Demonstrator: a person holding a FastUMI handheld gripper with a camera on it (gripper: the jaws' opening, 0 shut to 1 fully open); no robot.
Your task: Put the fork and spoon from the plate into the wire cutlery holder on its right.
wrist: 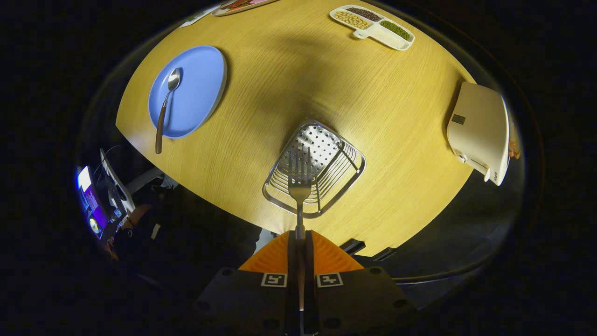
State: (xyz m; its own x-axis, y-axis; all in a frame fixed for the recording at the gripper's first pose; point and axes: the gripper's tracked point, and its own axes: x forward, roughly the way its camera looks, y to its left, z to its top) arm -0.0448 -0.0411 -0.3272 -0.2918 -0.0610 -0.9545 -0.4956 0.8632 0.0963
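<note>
Above the wire cutlery holder on the wooden surface: tool closed tight on the fork handle, tines pointing ahead over the holder's opening. Spoon lies on the blue plate, left of the holder, well apart.

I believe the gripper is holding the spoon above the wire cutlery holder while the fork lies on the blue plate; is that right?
Not quite: the two are swapped. In the gripper view the gripper is shut on the fork above the wire cutlery holder, while the spoon lies on the blue plate.
</note>
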